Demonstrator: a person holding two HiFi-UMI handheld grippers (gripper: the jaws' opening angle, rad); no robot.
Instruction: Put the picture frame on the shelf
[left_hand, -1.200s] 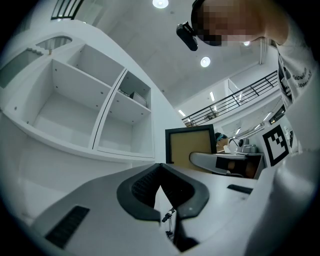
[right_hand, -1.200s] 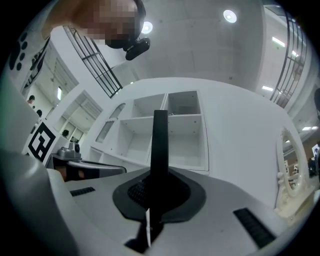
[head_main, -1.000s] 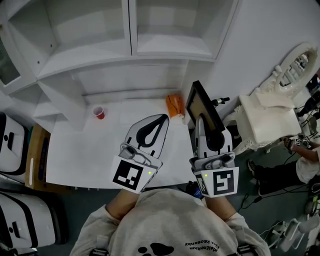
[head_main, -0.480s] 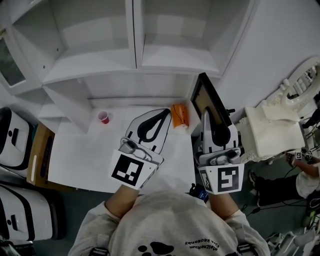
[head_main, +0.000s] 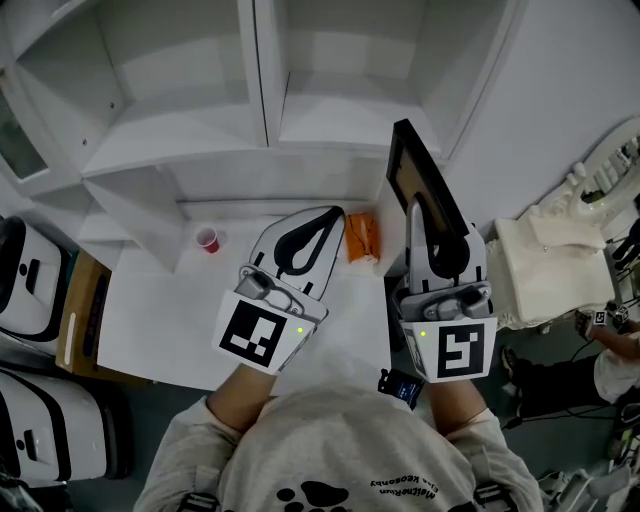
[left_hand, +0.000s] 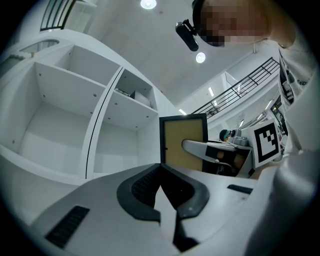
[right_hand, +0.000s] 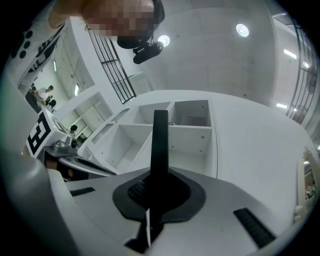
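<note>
The picture frame (head_main: 414, 178) has a black rim and a tan face. It stands upright and edge-on in my right gripper (head_main: 419, 209), which is shut on its lower edge. In the right gripper view the picture frame (right_hand: 160, 142) is a thin black bar rising from the jaws, in front of the white shelf unit (right_hand: 184, 131). My left gripper (head_main: 334, 214) is shut and holds nothing. It hangs over the table, left of the frame. The left gripper view shows the picture frame (left_hand: 183, 136), the right gripper (left_hand: 201, 148) and the shelf unit (left_hand: 65, 125). The shelf unit (head_main: 200, 135) has bare compartments.
A red cup (head_main: 208, 240) and an orange packet (head_main: 362, 238) lie on the white table (head_main: 170, 315) under the shelves. An ornate white piece of furniture (head_main: 545, 262) stands at the right. Black-and-white cases (head_main: 28, 290) stand at the left, and a person's arm (head_main: 612, 350) shows at the far right.
Both grippers have risen and moved toward the shelf unit. The picture frame has gone up with the right gripper and now stands against the lower compartment's opening.
</note>
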